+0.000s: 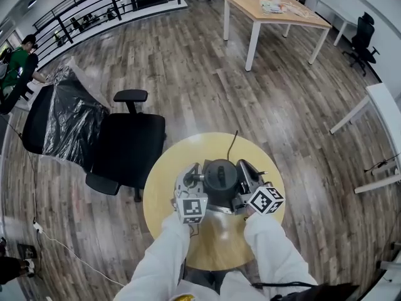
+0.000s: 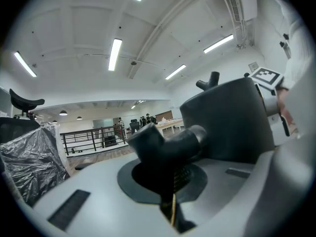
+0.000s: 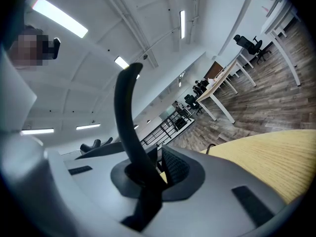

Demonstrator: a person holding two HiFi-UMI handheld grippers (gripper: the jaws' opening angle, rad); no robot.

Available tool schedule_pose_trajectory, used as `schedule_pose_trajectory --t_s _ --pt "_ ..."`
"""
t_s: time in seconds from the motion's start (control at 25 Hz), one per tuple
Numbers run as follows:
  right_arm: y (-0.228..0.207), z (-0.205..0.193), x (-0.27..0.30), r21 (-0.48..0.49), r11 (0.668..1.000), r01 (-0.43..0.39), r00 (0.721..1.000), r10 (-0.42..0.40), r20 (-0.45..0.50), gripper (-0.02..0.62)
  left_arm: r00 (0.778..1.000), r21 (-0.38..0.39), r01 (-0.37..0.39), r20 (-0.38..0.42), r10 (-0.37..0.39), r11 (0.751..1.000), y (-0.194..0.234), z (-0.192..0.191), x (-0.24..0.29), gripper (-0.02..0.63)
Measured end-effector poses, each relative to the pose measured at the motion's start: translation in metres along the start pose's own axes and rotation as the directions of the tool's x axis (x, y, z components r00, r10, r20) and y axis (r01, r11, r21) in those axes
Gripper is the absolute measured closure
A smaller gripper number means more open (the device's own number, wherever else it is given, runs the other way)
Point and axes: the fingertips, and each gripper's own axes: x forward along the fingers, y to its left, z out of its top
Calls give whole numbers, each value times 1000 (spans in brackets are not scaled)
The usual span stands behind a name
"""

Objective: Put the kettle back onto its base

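A dark grey kettle (image 1: 219,175) stands near the middle of the round yellow table (image 1: 182,158), between my two grippers. My left gripper (image 1: 199,179) is at its left side, shut on the stubby dark spout (image 2: 168,144), with the kettle body (image 2: 232,122) rising to the right. My right gripper (image 1: 241,179) is at the kettle's right side, shut on the thin curved black handle (image 3: 126,117). A black cord (image 1: 232,144) runs from under the kettle toward the table's far edge. The base is hidden beneath the kettle, so I cannot make it out.
A black office chair (image 1: 128,143) stands against the table's left edge, with a black plastic-covered object (image 1: 69,118) beyond it. A wooden desk (image 1: 276,11) is far back and a white desk (image 1: 382,105) is at the right. Wooden floor surrounds the table.
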Motion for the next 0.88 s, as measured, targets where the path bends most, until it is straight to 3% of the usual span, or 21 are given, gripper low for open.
schedule_pose_trajectory --t_s 0.6,0.76,0.88 --pt "-20 -6 3 20 1000 15 1000 -15 26 561 1000 55 23 6 -24 998 -7 -5 12 609" --pt "-21 -5 3 29 999 18 999 -19 47 561 1000 20 -2 -3 2 1000 -5 -11 11 608" --pt "-20 -2 0 66 998 24 997 -29 72 561 999 -54 -39 0 39 998 1 -12 8 573"
